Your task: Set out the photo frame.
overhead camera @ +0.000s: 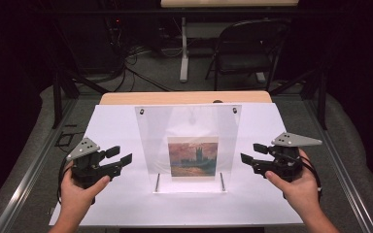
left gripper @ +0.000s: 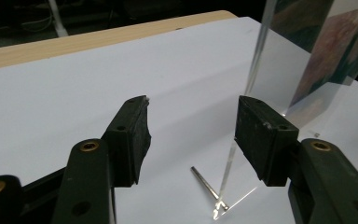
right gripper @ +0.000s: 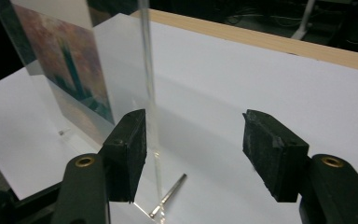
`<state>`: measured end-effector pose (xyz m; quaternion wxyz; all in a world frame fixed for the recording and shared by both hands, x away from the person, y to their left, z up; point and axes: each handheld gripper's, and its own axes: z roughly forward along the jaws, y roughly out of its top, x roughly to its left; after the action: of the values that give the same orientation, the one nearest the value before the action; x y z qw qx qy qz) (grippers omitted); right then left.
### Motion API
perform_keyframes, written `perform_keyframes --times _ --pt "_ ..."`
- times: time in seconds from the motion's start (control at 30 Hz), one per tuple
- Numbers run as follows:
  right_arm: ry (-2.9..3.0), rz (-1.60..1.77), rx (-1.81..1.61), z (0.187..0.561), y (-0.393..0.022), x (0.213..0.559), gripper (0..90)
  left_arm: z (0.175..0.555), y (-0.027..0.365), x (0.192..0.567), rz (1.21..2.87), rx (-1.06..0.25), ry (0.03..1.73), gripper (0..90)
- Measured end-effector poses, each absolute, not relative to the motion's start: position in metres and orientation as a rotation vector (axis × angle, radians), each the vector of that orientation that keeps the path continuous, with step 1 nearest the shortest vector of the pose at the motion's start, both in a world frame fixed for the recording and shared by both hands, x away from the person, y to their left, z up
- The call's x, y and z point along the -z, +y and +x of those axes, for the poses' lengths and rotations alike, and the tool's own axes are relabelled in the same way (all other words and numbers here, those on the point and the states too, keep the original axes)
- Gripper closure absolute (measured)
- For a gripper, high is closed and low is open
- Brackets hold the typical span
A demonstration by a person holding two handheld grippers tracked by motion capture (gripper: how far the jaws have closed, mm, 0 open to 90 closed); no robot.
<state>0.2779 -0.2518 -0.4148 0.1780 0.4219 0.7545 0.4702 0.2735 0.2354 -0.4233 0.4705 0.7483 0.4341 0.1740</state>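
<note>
On white surface (overhead camera: 116, 126), mid-table: clear acrylic frame (overhead camera: 189, 121) upright on two metal pegs, painting print (overhead camera: 193, 156) in lower centre. Left gripper (overhead camera: 119, 158) just beside frame's left edge, jaws apart, nothing clamped. Right gripper (overhead camera: 250, 154) beside right edge, jaws apart, empty.

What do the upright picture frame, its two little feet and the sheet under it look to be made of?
The picture frame: clear acrylic or glass, glossy; you see through it, and its edge glints. Acrylic seems likelier, though that stays open. The feet: thin metal pins, silvery and shiny. The sheet: matte white paper or board, no reflections. The picture inside looks like a printed painting.
</note>
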Motion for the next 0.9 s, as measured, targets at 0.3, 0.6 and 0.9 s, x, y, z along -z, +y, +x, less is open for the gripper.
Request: perform_keyframes --times 0.3,0.6,0.9 --pt "2.068 1.287 -1.274 0.271 -0.272 0.444 39.5 0.268 0.252 0.459 1.809 -0.449 1.132 43.2" --pt "2.071 1.374 -1.236 0.266 -0.277 0.493 38.4 0.263 0.266 0.502 1.752 -0.405 1.206 41.0" --pt "2.046 1.320 -1.188 0.264 -0.275 0.517 37.2 0.264 0.268 0.524 1.800 -0.494 1.208 40.3"
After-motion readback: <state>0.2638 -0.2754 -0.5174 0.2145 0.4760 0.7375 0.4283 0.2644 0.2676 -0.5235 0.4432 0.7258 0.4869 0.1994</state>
